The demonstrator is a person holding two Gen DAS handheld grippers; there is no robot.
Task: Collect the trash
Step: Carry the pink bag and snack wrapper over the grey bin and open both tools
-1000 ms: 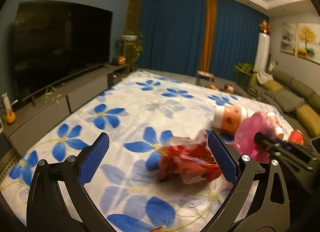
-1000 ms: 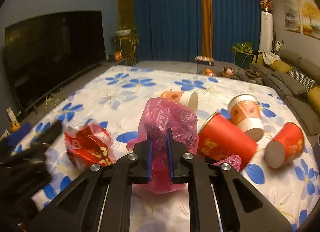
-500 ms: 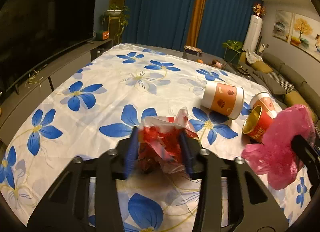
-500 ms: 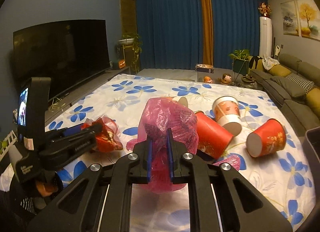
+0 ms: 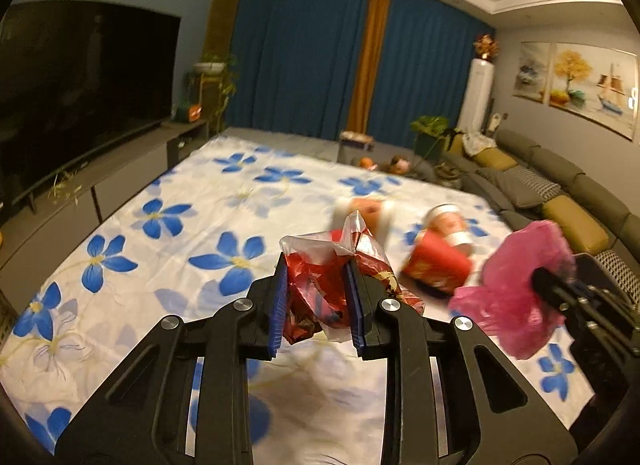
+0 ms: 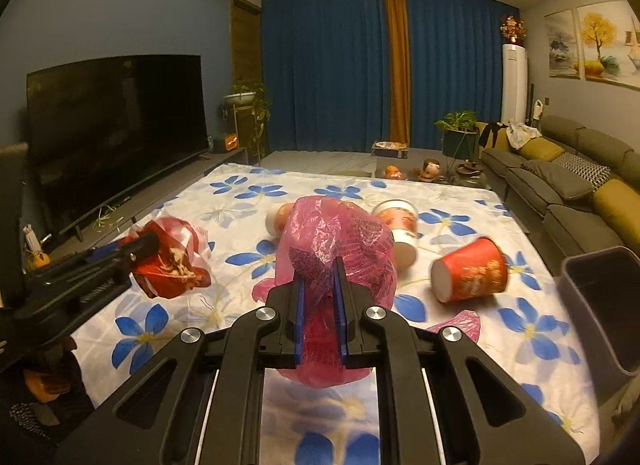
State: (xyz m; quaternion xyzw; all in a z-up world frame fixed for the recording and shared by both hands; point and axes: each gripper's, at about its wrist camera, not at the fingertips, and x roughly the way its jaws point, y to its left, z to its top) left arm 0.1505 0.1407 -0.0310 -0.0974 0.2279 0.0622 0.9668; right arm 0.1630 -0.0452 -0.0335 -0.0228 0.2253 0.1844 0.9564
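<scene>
A crumpled red-and-clear wrapper [image 5: 312, 285] hangs above the flowered sheet [image 5: 168, 249] between the blue pads of my left gripper [image 5: 316, 265]. Its jaws are closing and the pads press on the wrapper. My right gripper [image 6: 318, 281] is shut on a pink plastic bag [image 6: 336, 237], also lifted off the sheet. In the right wrist view the left gripper [image 6: 148, 243] and its wrapper [image 6: 172, 265] are at the left. In the left wrist view the pink bag [image 5: 520, 285] is at the right.
On the sheet lie a red paper cup [image 6: 472, 275], a white-and-orange cup [image 6: 400, 225], another cup [image 6: 278, 219] behind the bag and a pink scrap [image 6: 456, 323]. A grey bin [image 6: 604, 305] stands at the right edge. TV unit left, sofa [image 6: 560, 185] right.
The left gripper closed from wide open onto the red wrapper and lifted it off the sheet. The right gripper carried the pink bag up and back, staying shut.
</scene>
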